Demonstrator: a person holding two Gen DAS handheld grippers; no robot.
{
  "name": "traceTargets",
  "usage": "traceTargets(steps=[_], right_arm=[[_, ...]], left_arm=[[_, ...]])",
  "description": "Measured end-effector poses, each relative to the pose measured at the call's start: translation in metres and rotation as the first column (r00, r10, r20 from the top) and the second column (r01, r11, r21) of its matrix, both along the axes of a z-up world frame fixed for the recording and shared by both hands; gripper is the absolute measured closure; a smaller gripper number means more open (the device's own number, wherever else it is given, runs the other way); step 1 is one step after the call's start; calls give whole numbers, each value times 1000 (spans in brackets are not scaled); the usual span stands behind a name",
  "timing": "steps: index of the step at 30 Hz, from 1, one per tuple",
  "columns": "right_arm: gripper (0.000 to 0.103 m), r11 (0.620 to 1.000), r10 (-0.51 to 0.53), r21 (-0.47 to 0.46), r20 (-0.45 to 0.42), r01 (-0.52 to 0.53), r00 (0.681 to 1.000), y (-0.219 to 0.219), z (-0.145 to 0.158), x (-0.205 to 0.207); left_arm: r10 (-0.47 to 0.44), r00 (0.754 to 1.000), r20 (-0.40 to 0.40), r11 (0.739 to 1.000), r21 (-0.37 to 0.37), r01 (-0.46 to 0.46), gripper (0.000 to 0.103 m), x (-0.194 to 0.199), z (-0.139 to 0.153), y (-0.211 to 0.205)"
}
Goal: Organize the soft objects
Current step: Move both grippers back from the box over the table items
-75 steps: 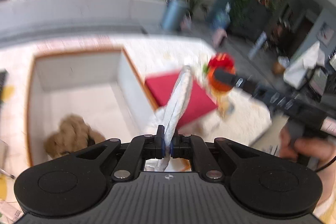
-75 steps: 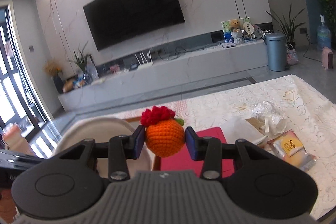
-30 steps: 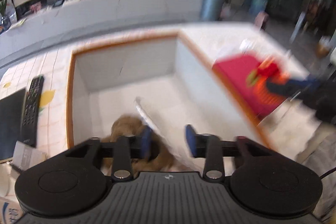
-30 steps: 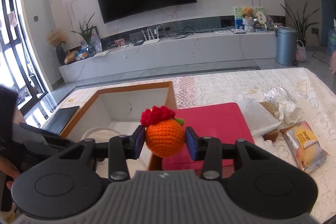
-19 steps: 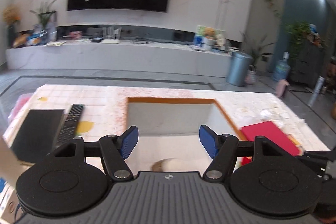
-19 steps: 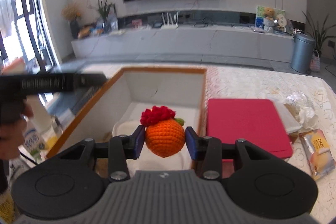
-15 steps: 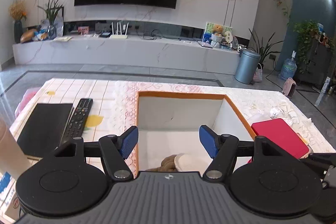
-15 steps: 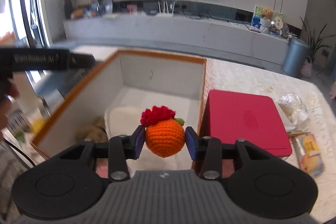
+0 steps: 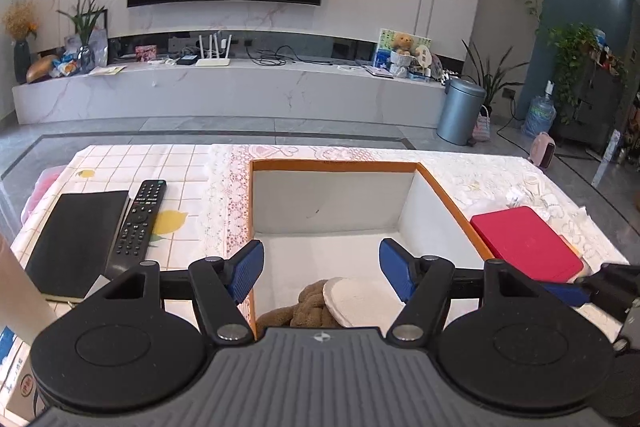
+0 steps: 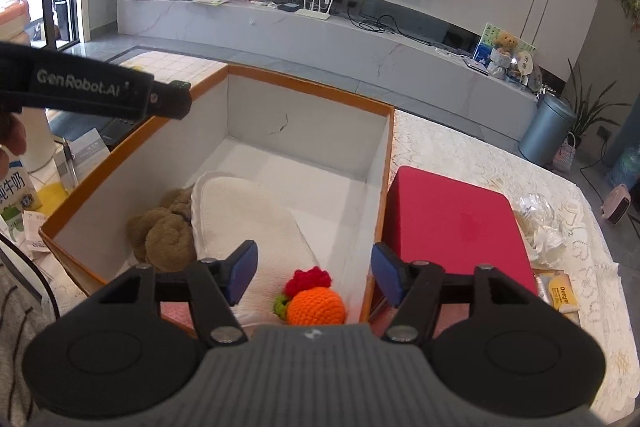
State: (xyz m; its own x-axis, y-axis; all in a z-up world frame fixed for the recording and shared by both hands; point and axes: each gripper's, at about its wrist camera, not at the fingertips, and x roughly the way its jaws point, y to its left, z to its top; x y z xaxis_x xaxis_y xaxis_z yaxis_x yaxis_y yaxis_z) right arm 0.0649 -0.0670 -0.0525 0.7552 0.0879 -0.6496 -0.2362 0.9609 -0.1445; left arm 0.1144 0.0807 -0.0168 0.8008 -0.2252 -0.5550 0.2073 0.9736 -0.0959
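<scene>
A white box with an orange rim [image 10: 308,83] [image 9: 336,166] stands on the table. Inside it lie a brown plush toy [image 10: 164,231] [image 9: 308,303], a white fleecy insole [image 10: 248,215] [image 9: 340,297] and a crocheted orange with a red top [image 10: 316,301]. My right gripper [image 10: 313,271] hangs over the box's near end. Its jaws are opening, and the orange lies loose below them on the insole. My left gripper [image 9: 321,270] is open and empty above the box's near left part, and its body [image 10: 92,89] shows at the left of the right wrist view.
A red flat case [image 10: 456,223] [image 9: 524,239] lies right of the box, with snack packets [image 10: 560,293] and a crumpled bag [image 10: 540,219] beyond. Left of the box are a black notebook [image 9: 76,239], a remote [image 9: 140,223] and a milk carton [image 10: 14,191].
My right gripper moved over the box and let go of the orange, which dropped onto the insole. My left gripper released the insole into the box, opened wide and tilted up.
</scene>
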Motion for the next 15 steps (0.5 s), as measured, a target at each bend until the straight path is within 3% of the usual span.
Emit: traceTargets(steps=[9,15], right_arm=[[38,998,-28,61,84,22,996,-21,27,-22],[35,993,-58,107,161,41,985,-52,56,-36]], left_arm=[[24,1000,-20,999,31,-24,27,-11,9,-15],[69,998,2,997,38,-69,27,-23,32,-24]])
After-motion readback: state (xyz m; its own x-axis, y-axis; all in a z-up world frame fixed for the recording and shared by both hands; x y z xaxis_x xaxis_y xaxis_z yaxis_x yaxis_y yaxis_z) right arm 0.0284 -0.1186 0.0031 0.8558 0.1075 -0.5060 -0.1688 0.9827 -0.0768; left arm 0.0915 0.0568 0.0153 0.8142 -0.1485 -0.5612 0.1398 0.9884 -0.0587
